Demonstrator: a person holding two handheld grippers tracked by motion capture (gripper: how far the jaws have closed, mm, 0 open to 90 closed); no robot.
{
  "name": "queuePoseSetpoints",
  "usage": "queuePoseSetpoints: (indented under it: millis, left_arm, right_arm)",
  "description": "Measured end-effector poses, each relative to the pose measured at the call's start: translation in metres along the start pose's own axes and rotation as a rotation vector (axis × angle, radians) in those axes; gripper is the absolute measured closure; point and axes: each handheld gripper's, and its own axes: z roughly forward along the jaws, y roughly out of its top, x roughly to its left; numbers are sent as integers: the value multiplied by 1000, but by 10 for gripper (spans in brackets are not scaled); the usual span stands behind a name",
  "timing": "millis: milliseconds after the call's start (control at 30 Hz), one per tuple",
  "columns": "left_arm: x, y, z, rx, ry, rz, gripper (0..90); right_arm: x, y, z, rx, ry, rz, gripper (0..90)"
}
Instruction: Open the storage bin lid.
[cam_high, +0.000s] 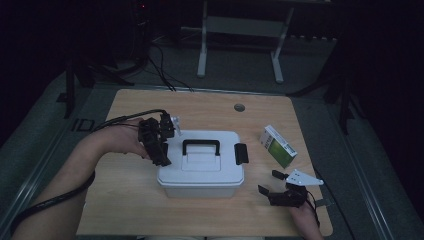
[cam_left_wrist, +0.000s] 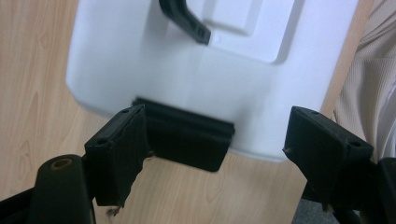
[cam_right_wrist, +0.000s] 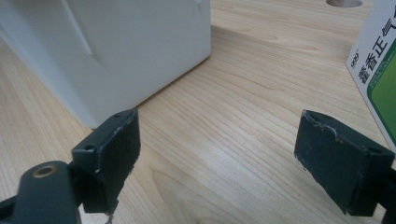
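Observation:
A white lidded box (cam_high: 202, 167) with a black handle (cam_high: 201, 145) stands in the middle of the wooden table (cam_high: 125, 200). My left gripper (cam_high: 162, 150) hangs at the box's left end, open. In the left gripper view the box's black side latch (cam_left_wrist: 187, 140) lies just ahead between the open jaws of that gripper (cam_left_wrist: 217, 123), close to the left one, with no pad pressing on it. My right gripper (cam_high: 270, 181) rests low on the table off the box's front right corner, open. Bare wood lies between its jaws (cam_right_wrist: 222, 128).
A green and white medicine carton (cam_high: 278, 146) lies right of the box, and its edge (cam_right_wrist: 378, 70) shows in the right gripper view. A second black latch (cam_high: 241, 153) sits on the box's right end. A round hole (cam_high: 239, 107) marks the table's far side. A metal stand (cam_high: 240, 30) rises behind.

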Motion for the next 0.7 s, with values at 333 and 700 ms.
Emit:
queuePoseSetpoints:
  millis: [333, 700]
  left_arm:
    - [-1, 26, 5, 6, -1, 45, 214]
    - [3, 53, 8, -7, 6, 76, 214]
  right_arm:
    - [2, 0, 0, 4, 3, -8, 141]
    - [1, -1, 0, 2, 7, -7, 141]
